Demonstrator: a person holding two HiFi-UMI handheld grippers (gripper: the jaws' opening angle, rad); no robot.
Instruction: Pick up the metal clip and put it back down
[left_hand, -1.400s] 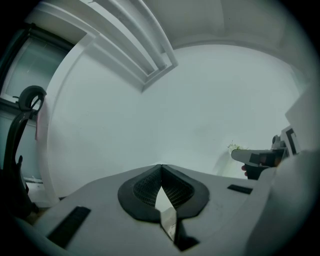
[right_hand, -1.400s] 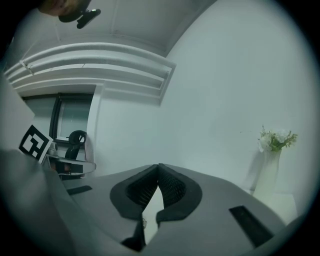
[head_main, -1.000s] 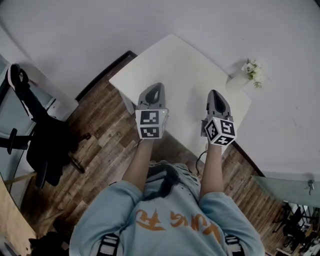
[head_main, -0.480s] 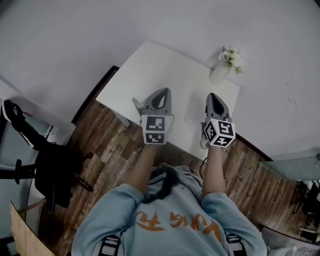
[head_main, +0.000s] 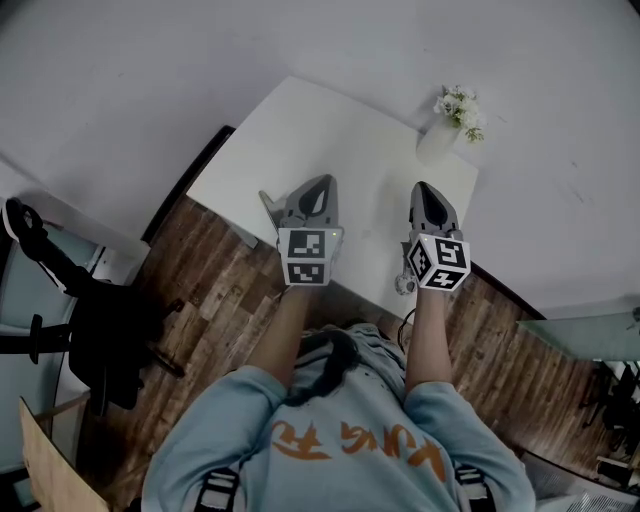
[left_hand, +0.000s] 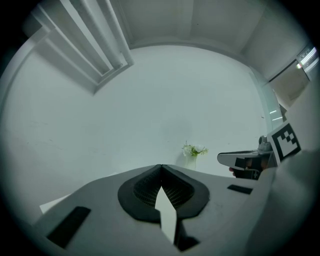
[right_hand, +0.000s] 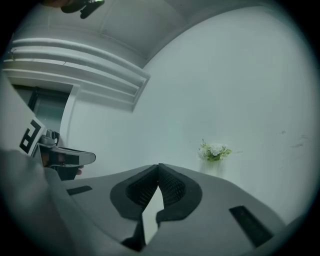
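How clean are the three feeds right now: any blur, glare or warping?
Head view: sharp, evenly lit, no glare on the table. Left gripper view: dark round rim, heavy warping, flowers small and soft. Right gripper view: same rim and warping, right claw shaded.

Ahead of the left gripper (head_main: 318, 182) and the right gripper (head_main: 426, 190), both held level over the near edge, the white table (head_main: 300, 130) gave a wide flat surface to pass over. The wall (head_main: 150, 60) closed the way at the far side of the table. A vase (head_main: 437, 146) with flowers (head_main: 460, 104) stood at the far right corner, beyond the right gripper and close to the wall. The two grippers were apart, with a gap between them. To the left, on the wooden floor (head_main: 220, 300), a black chair (head_main: 105, 320) stood well apart from the table.
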